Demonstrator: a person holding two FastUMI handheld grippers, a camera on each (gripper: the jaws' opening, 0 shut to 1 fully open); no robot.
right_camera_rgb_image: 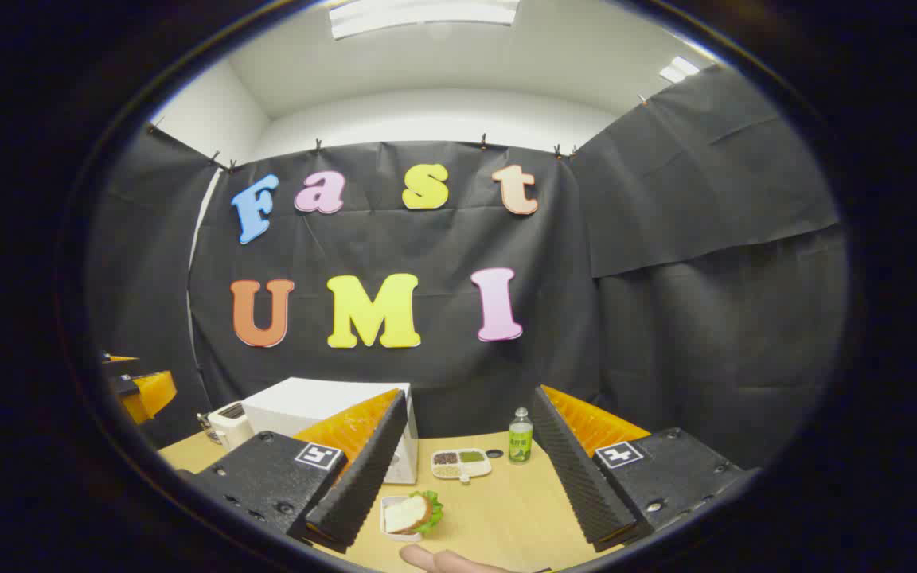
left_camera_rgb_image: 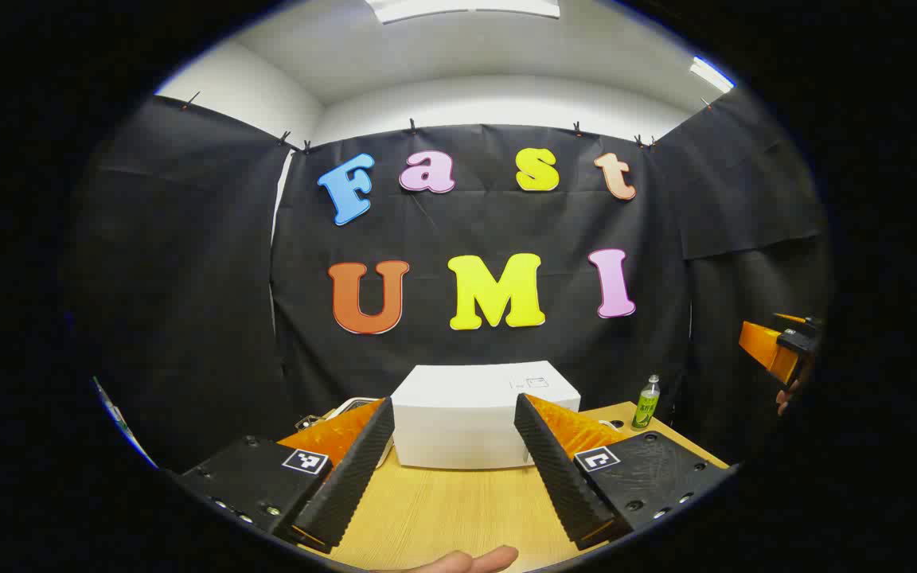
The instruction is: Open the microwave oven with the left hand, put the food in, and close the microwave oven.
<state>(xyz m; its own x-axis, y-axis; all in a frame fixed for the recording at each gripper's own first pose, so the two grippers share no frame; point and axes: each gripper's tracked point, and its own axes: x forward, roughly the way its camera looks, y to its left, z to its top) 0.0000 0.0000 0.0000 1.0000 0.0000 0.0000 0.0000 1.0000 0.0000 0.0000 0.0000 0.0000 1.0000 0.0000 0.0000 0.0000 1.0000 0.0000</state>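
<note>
left tongs (left_camera_rgb_image: pixel 454 469) agape, empty | right tongs (right_camera_rgb_image: pixel 466 477) agape, empty

Bare tabletop (left_camera_rgb_image: pixel 442 509) lies open before the shut microwave (left_camera_rgb_image: pixel 470 426). To its right, a sandwich (right_camera_rgb_image: pixel 415 513), a sectioned dish (right_camera_rgb_image: pixel 461 463) and a bottle (right_camera_rgb_image: pixel 520 438) stand in the way.

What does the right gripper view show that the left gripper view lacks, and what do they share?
Right gripper view: a sandwich on a small white tray and a divided dish, ahead of the open right gripper. Left gripper view: the microwave head-on, centred between the open left gripper fingers. Shared: the microwave, green bottle and wooden table.
</note>
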